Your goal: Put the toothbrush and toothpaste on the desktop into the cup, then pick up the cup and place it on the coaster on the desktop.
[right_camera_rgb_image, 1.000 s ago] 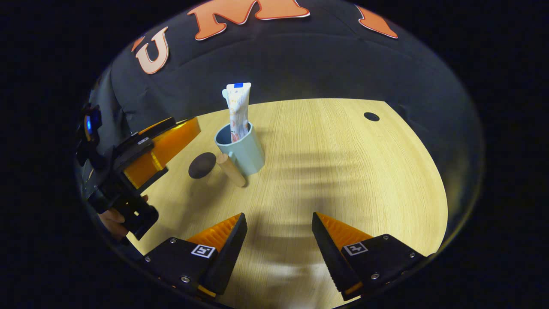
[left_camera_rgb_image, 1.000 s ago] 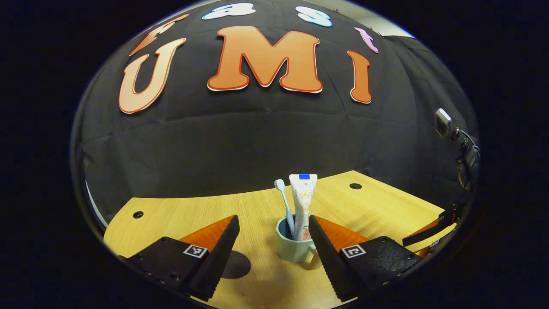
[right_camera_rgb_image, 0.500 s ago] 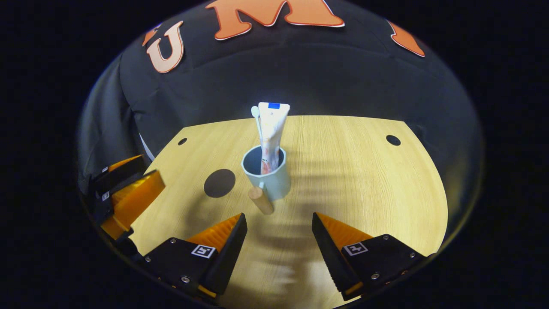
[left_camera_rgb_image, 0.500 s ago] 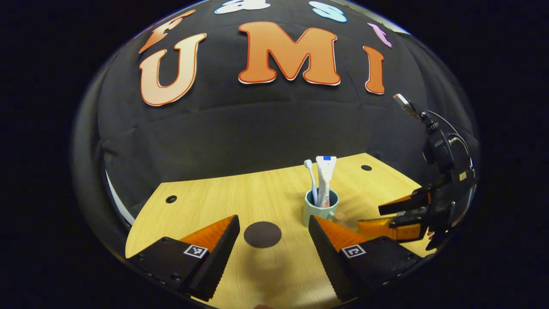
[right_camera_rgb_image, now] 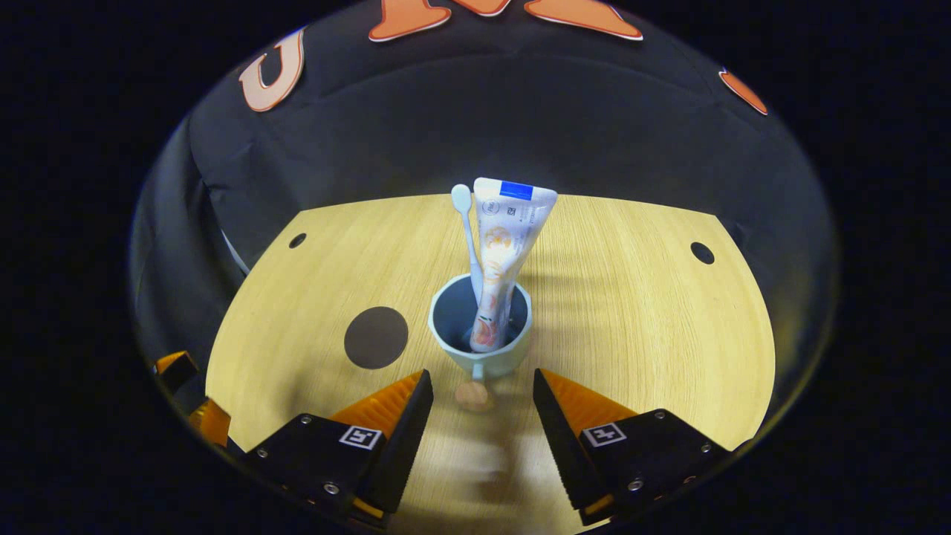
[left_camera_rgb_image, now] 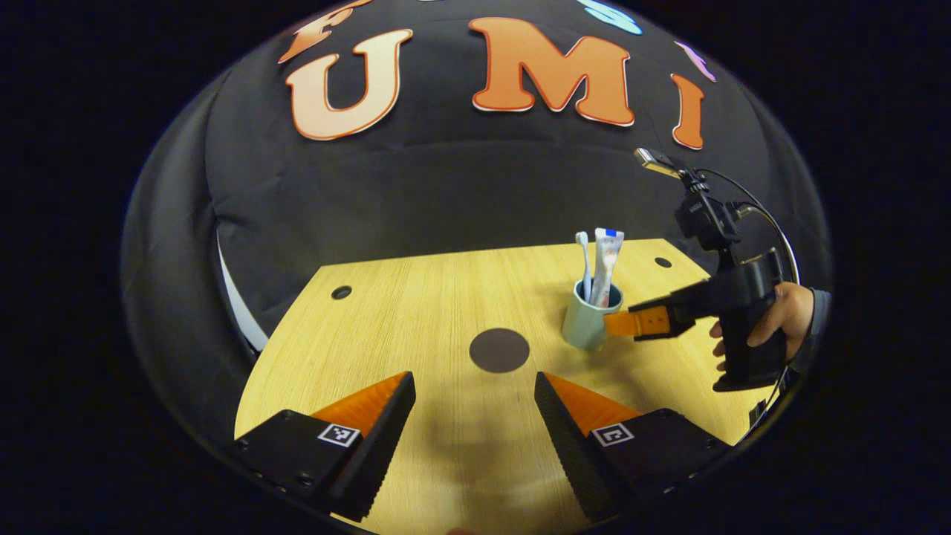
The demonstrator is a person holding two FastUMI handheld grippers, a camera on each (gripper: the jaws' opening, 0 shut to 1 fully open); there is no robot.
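Note:
A pale green cup (right_camera_rgb_image: 499, 360) stands upright on the wooden desktop (right_camera_rgb_image: 639, 319). In it stand a light blue toothbrush (right_camera_rgb_image: 465, 227) and a white toothpaste tube (right_camera_rgb_image: 507, 249). The cup's wooden handle (right_camera_rgb_image: 473, 395) points at me, just ahead of the open right gripper (right_camera_rgb_image: 479, 405), level with its fingertips. The dark round coaster (right_camera_rgb_image: 376, 337) lies left of the cup, bare. In the left gripper view the cup (left_camera_rgb_image: 583, 327) sits to the right, the right gripper (left_camera_rgb_image: 620, 325) at its side, the coaster (left_camera_rgb_image: 499, 350) ahead of the open, empty left gripper (left_camera_rgb_image: 474, 405).
A person's hand (left_camera_rgb_image: 773, 316) holds the right gripper at the desktop's right edge. Small round holes (left_camera_rgb_image: 342, 292) sit near the far corners. The black cloth wall rises behind the desk. The left gripper (right_camera_rgb_image: 189, 397) shows at the lower left.
The left gripper has drawn back from the cup, which now stands farther off to its right. The right gripper has closed in on the cup until the handle reaches its fingertips.

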